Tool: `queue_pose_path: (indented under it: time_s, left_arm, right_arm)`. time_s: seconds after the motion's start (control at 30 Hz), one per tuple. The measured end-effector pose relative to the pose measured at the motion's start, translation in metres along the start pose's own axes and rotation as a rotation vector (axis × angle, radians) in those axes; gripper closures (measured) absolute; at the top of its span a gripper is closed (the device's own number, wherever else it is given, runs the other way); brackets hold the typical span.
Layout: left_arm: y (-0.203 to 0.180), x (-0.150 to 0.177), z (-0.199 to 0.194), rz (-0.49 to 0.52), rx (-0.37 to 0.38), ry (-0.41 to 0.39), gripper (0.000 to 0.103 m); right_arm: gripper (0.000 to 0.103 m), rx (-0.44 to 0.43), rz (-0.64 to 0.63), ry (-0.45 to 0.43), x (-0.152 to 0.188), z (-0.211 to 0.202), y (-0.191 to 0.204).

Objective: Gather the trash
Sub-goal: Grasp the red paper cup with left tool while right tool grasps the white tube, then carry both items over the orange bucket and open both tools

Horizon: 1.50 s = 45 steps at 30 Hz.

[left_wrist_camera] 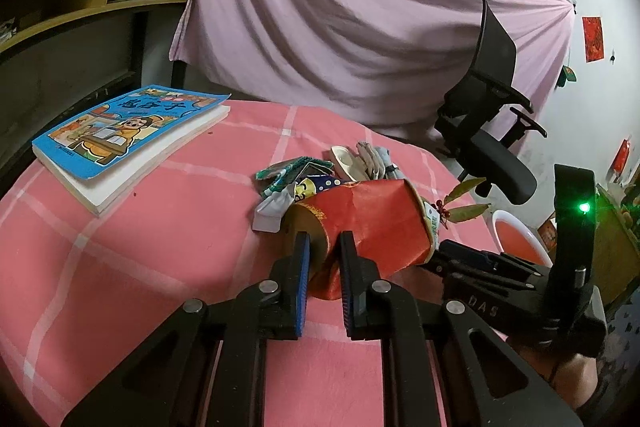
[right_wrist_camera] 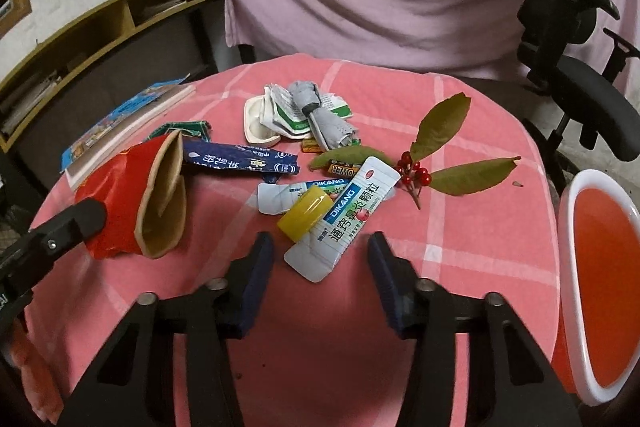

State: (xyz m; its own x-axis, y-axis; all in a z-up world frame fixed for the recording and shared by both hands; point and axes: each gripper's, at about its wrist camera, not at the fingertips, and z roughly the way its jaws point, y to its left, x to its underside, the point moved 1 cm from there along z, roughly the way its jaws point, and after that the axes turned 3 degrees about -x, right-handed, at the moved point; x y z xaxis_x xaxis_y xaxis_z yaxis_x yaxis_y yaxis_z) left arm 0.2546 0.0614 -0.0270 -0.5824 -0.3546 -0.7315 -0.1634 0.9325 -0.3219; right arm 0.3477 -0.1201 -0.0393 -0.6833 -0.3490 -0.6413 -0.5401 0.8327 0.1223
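Observation:
My left gripper [left_wrist_camera: 324, 247] is shut on the base rim of a red paper bag [left_wrist_camera: 376, 227] that lies on its side on the pink checked tablecloth [left_wrist_camera: 160, 247]. The bag's open brown mouth [right_wrist_camera: 162, 199] faces the trash pile. My right gripper [right_wrist_camera: 320, 247] is open, just short of a white DIKANG sachet [right_wrist_camera: 344, 219] and a yellow cap [right_wrist_camera: 306, 213]. Beyond lie a blue wrapper [right_wrist_camera: 240, 161], a leafy twig with red berries [right_wrist_camera: 416, 171], crumpled papers and a grey cloth [right_wrist_camera: 320, 115].
A blue picture book [left_wrist_camera: 128, 139] lies at the table's left. An orange bin with a white rim [right_wrist_camera: 600, 279] stands off the right edge. A black office chair [left_wrist_camera: 488, 123] and a pink drape [left_wrist_camera: 340, 7] are behind.

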Motion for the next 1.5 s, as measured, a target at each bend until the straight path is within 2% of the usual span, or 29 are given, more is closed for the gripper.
queue_pose_path:
  time_s: [0.07,0.2,0.5,0.67,0.8,0.9,1.0,1.13,1.3,1.5]
  left_arm:
    - [-0.001,0.002,-0.002,0.009,-0.005,0.0,0.092]
    - [-0.004,0.007,-0.005,0.023,-0.016,-0.008,0.092]
    - [-0.01,0.01,-0.005,0.038,-0.032,-0.021,0.093]
    - [-0.011,0.012,-0.008,0.047,0.0,-0.035,0.095]
    - [-0.02,0.016,-0.015,0.095,0.012,-0.075,0.095]
    - [-0.025,0.021,-0.022,0.116,0.01,-0.109,0.095]
    - [-0.033,0.024,-0.032,0.147,0.01,-0.178,0.095]
    - [-0.057,0.021,-0.04,0.195,0.027,-0.251,0.095]
    - [-0.105,0.013,-0.031,0.262,0.08,-0.237,0.095]
    - [-0.171,0.006,-0.012,0.344,0.143,-0.203,0.095]
  right_arm:
    - [0.077,-0.014,0.009,-0.002,0.003,-0.002,-0.003]
    - [0.085,-0.035,0.018,-0.011,0.009,-0.01,-0.011]
    - [0.087,-0.017,0.046,-0.041,0.027,-0.037,-0.027]
    - [0.087,-0.031,0.073,-0.084,0.032,-0.049,-0.032]
    - [0.087,-0.045,0.053,-0.126,0.034,-0.056,-0.029]
    - [0.087,-0.073,0.039,-0.193,0.035,-0.068,-0.026]
    - [0.087,-0.088,0.036,-0.295,0.039,-0.086,-0.027]
    - [0.087,-0.048,0.018,-0.427,0.048,-0.112,-0.032]
    - [0.087,0.073,0.02,-0.559,0.06,-0.137,-0.052]
    - [0.087,0.155,0.171,-0.608,0.067,-0.155,-0.106]
